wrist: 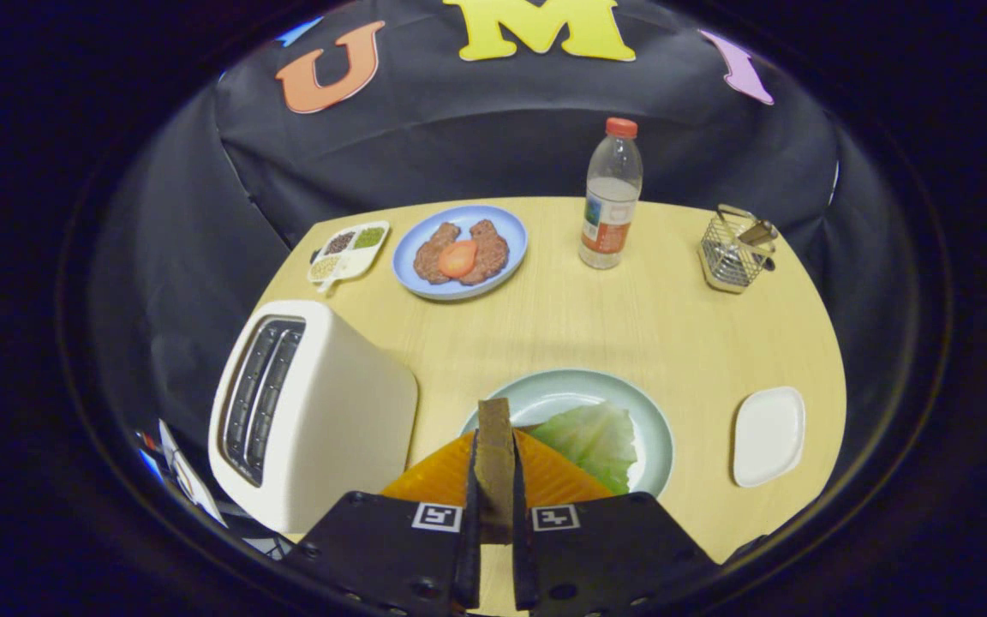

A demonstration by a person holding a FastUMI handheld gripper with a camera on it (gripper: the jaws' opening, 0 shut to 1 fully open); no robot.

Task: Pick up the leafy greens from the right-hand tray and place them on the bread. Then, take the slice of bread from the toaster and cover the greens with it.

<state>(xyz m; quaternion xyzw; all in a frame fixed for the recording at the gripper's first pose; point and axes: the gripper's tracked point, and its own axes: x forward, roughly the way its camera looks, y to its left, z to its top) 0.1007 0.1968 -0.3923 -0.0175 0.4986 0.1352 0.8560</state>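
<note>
- My fingers [493, 480] are clamped on a slice of bread [494, 454], held on edge between them, its top edge pointing away from me.
- Just beyond the fingers is a pale green plate [562, 390]; on it lies the leafy green [592, 441], over an orange, ridged piece [442, 480] that I take to be the lower bread, though I cannot tell for sure.
- The held slice hangs above that plate, near the side of the toaster [314, 416], which stands just left of the plate, slots up.
- To the right of the plate sits a small white tray [768, 435], nothing in it.
- Farther off, a blue plate [459, 251] carries two brown patties and a red tomato slice [457, 257].
- Beside it, a small divided dish [348, 251] holds dark, green and pale bits.
- A plastic bottle [611, 195] with a red cap stands upright at the back; a wire basket [735, 250] sits well right of it.
- The table [562, 326] is light wood, with black cloth behind.
</note>
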